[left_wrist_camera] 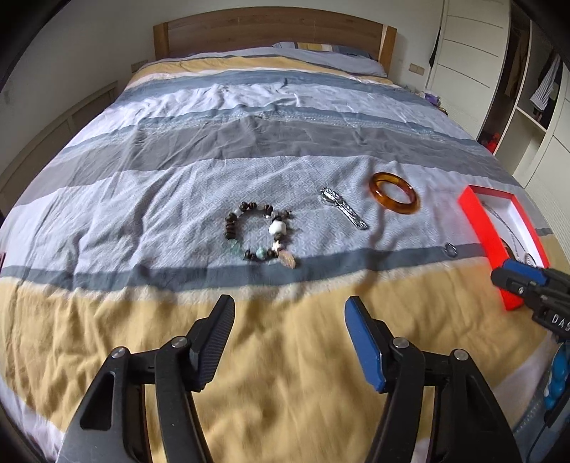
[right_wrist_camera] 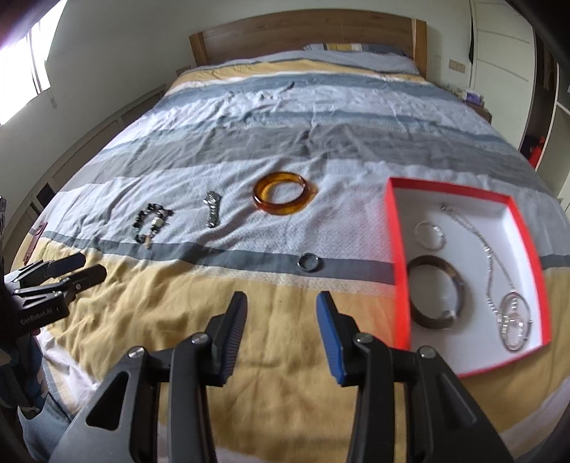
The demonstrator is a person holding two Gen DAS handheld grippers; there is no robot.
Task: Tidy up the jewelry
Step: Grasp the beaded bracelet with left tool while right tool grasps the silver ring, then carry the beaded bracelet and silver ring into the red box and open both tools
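Two handheld grippers hover over the yellow band at the foot edge of a striped bed [left_wrist_camera: 249,99], both with jaws apart and nothing between them. The left gripper [left_wrist_camera: 289,313] points toward a beaded bracelet [left_wrist_camera: 258,233] lying on the pale patterned stripe; the right gripper [right_wrist_camera: 281,306] faces a small metal ring [right_wrist_camera: 309,263] on the dark grey stripe. Farther up the bed, from left to right, lie the beaded bracelet, a silver link bracelet [right_wrist_camera: 212,210] and an amber bangle [right_wrist_camera: 281,197], each apart from the others. Near the bed's right edge sits an open red box [right_wrist_camera: 399,249] with a white lining, holding a dark bangle [right_wrist_camera: 436,292], a thin silver bangle [right_wrist_camera: 429,235] and a long silver necklace [right_wrist_camera: 498,285]. A wooden headboard [right_wrist_camera: 306,32] closes the far end.
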